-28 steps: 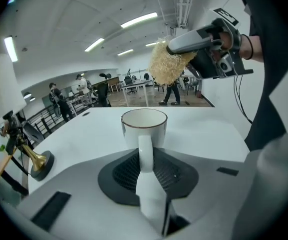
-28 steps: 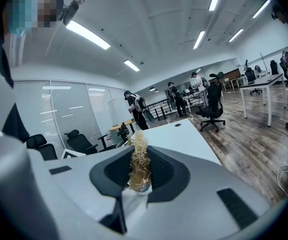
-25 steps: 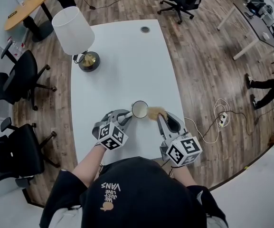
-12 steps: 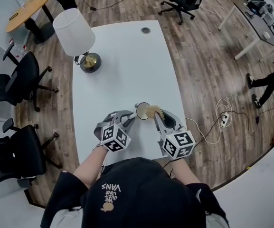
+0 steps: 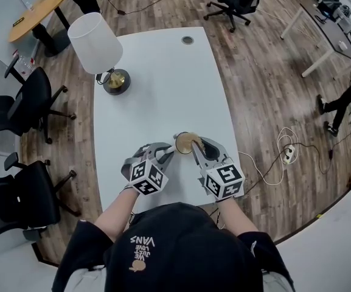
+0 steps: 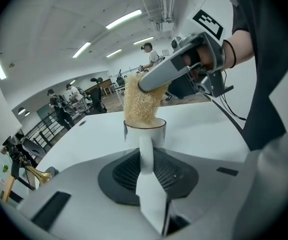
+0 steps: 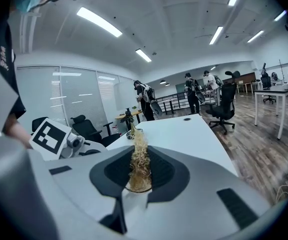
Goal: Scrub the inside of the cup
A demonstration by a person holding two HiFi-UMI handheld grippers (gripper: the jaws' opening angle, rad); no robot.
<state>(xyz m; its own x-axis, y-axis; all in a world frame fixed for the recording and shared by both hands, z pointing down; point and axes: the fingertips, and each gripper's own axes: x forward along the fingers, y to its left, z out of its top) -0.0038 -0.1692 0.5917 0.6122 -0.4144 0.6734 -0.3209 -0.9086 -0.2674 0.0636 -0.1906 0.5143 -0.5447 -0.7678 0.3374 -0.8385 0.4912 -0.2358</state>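
Observation:
A white cup [image 5: 184, 141] stands upright on the white table [image 5: 163, 78] near its front edge. My left gripper [image 5: 168, 151] is shut on the cup's handle [image 6: 146, 151], which runs between the jaws in the left gripper view. A tan fibrous scrubber [image 6: 141, 104] sticks down into the cup's mouth [image 6: 144, 127]. My right gripper [image 5: 195, 146] is shut on the scrubber [image 7: 139, 164] and comes at the cup from the right, tilted over its rim. The inside of the cup is hidden by the scrubber.
A lamp with a white shade [image 5: 95, 41] and a brass base [image 5: 116, 79] stands at the table's far left. A cable grommet [image 5: 187, 40] sits near the far edge. Black office chairs [image 5: 32, 102] stand left of the table; a power strip and cable [image 5: 284, 153] lie on the floor at right.
My right gripper has moved left and carried the scrubber from beside the cup into its mouth. The left gripper keeps its hold on the handle.

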